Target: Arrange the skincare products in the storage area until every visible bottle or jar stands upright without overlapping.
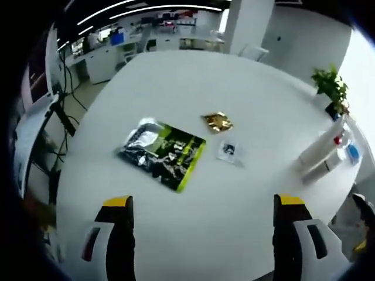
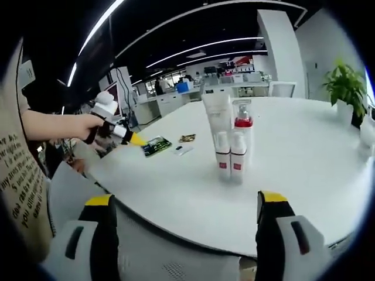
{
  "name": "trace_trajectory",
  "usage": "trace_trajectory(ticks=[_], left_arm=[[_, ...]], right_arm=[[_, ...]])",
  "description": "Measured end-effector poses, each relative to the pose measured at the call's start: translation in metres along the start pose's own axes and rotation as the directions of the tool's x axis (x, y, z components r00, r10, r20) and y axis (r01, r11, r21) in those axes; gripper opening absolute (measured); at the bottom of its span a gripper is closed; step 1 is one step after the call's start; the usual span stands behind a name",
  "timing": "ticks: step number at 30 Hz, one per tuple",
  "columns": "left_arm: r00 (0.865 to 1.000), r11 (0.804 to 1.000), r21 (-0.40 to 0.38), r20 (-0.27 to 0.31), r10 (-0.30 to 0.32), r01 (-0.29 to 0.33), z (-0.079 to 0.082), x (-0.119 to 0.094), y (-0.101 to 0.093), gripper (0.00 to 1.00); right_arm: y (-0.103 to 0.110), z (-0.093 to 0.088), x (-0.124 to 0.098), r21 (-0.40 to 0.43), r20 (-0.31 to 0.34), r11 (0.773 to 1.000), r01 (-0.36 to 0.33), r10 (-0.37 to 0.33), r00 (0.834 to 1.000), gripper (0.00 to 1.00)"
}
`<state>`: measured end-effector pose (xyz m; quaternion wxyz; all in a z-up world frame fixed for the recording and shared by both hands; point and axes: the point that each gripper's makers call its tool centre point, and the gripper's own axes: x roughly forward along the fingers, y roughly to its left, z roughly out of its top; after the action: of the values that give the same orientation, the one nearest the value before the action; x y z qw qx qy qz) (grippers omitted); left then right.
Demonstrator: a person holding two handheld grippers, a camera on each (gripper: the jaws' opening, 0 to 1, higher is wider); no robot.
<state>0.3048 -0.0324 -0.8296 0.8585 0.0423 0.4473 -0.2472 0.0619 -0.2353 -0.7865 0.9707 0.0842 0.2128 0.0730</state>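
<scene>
Black fingers (image 1: 120,240) with yellow tips, white housings behind (both grippers alike); pale garment (image 2: 20,175) printed with dark lettering

Glossy foil pouch (image 1: 162,151) – smooth matt white table (image 1: 234,93)

— Where does your left gripper view sit?

— High over the counter (image 1: 246,93), tilted down and well back; the green packet (image 1: 163,153) lies near centre, the bottles (image 1: 322,153) at 3 o'clock.

— And the right gripper view?

— Low, off the counter's near edge, facing level across it, those bottles (image 2: 231,143) close ahead at 12 o'clock. Both views share the counter, the packet (image 2: 156,145), the bottles and the potted plant (image 1: 331,88). My left tongs (image 2: 130,137) show at 9 o'clock.
</scene>
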Motion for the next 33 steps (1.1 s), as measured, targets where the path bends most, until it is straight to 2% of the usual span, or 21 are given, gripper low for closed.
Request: trace_trajectory(ticks=[9, 15, 19, 23, 27, 28, 29, 33], left_arm=[[1.000, 0.996, -0.080, -0.013, 0.029, -0.029, 0.016, 0.030, 0.007, 0.97], [0.997, 0.984, -0.163, -0.017, 0.071, -0.073, 0.033, 0.047, 0.019, 0.97], [0.992, 0.973, -0.192, -0.014, 0.127, -0.127, 0.045, 0.056, 0.029, 0.97], [0.985, 0.958, -0.227, -0.028, 0.172, -0.174, 0.052, 0.069, 0.039, 0.97], [0.976, 0.939, -0.267, -0.055, 0.210, -0.217, 0.051, 0.081, 0.048, 0.97], [0.972, 0.931, -0.279, -0.063, 0.228, -0.236, 0.049, 0.082, 0.051, 0.97], [0.961, 0.917, -0.286, -0.065, 0.270, -0.277, 0.049, 0.082, 0.058, 0.97], [0.951, 0.906, -0.291, -0.042, 0.307, -0.306, 0.052, 0.087, 0.064, 0.97]], right_arm=[[-0.002, 0.001, -0.002, 0.046, 0.020, 0.999, 0.029, -0.030, 0.999, 1.00], [-0.001, 0.001, -0.002, 0.059, 0.010, 0.998, 0.028, -0.028, 1.000, 1.00], [-0.001, 0.000, -0.001, 0.066, -0.002, 0.997, 0.027, -0.027, 1.000, 1.00], [-0.001, -0.001, -0.001, 0.070, -0.009, 0.997, 0.030, -0.029, 1.000, 1.00], [-0.003, -0.001, -0.001, 0.080, -0.014, 0.996, 0.041, -0.040, 0.999, 1.00], [-0.004, -0.001, -0.001, 0.082, -0.014, 0.996, 0.043, -0.042, 0.999, 1.00], [-0.004, -0.001, -0.001, 0.086, -0.015, 0.995, 0.045, -0.044, 0.999, 1.00], [-0.006, -0.002, -0.001, 0.094, -0.022, 0.994, 0.051, -0.049, 0.999, 1.00]])
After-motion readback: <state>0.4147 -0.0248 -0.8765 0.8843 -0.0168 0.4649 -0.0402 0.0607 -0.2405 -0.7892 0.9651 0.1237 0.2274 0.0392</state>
